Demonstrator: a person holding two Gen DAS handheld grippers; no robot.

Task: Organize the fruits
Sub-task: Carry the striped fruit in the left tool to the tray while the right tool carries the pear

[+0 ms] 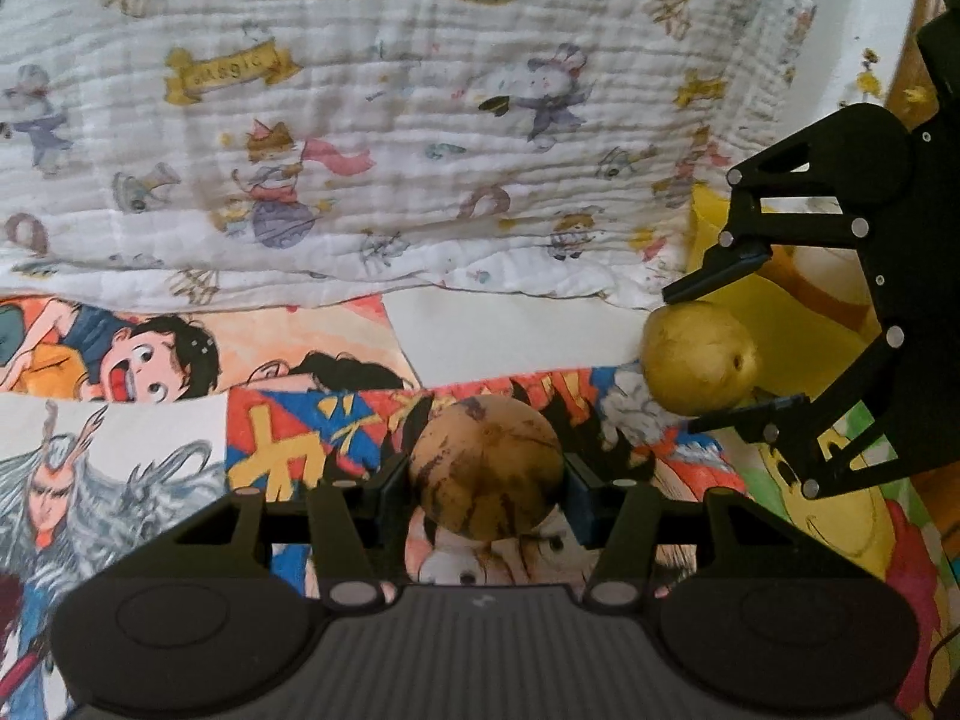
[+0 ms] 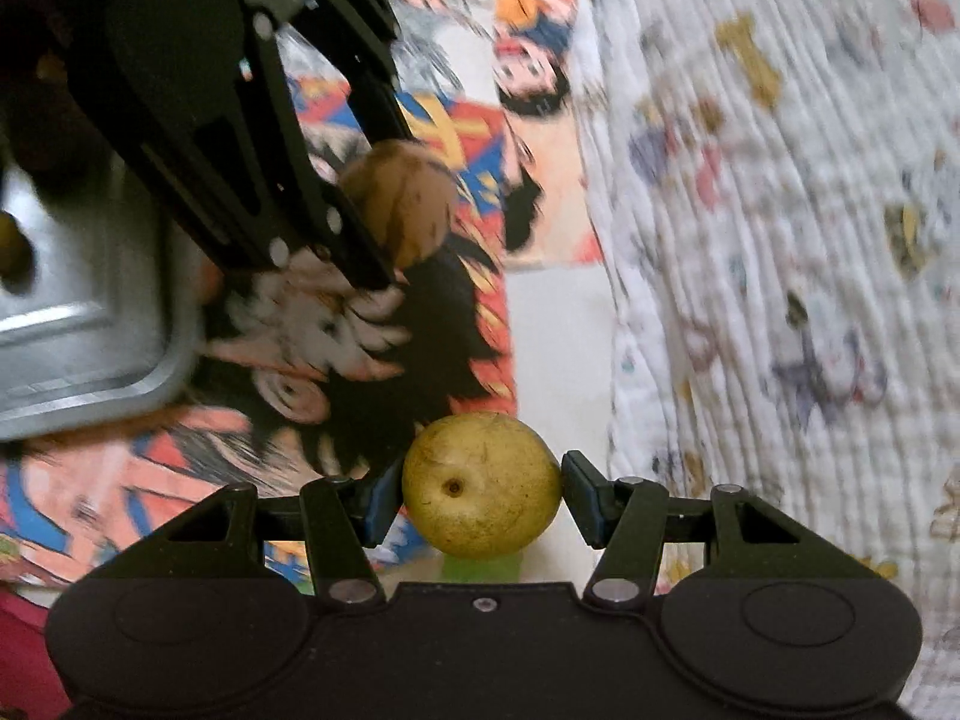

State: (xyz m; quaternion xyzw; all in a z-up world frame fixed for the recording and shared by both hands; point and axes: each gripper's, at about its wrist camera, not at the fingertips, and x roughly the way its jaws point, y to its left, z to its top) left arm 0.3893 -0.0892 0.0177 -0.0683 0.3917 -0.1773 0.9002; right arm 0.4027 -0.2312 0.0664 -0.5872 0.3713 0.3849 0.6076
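In the left wrist view my left gripper (image 1: 487, 480) is shut on a brown, dark-streaked round fruit (image 1: 487, 468), held above the cartoon-printed sheets. To its right my right gripper (image 1: 690, 357) grips a yellow-green pear (image 1: 699, 360). The right wrist view shows the same pear (image 2: 482, 483) pinched between the pads of my right gripper (image 2: 483, 489), its dimple facing the camera. Further up in that view the brown fruit (image 2: 399, 201) sits in my left gripper (image 2: 384, 210), partly hidden by its black linkage.
A white quilted cloth (image 1: 390, 120) with small printed figures covers the far side. Colourful cartoon sheets (image 1: 150, 360) lie below the grippers. A metal tray (image 2: 72, 312) sits at the left of the right wrist view. Something yellow (image 1: 810, 312) lies behind the right gripper.
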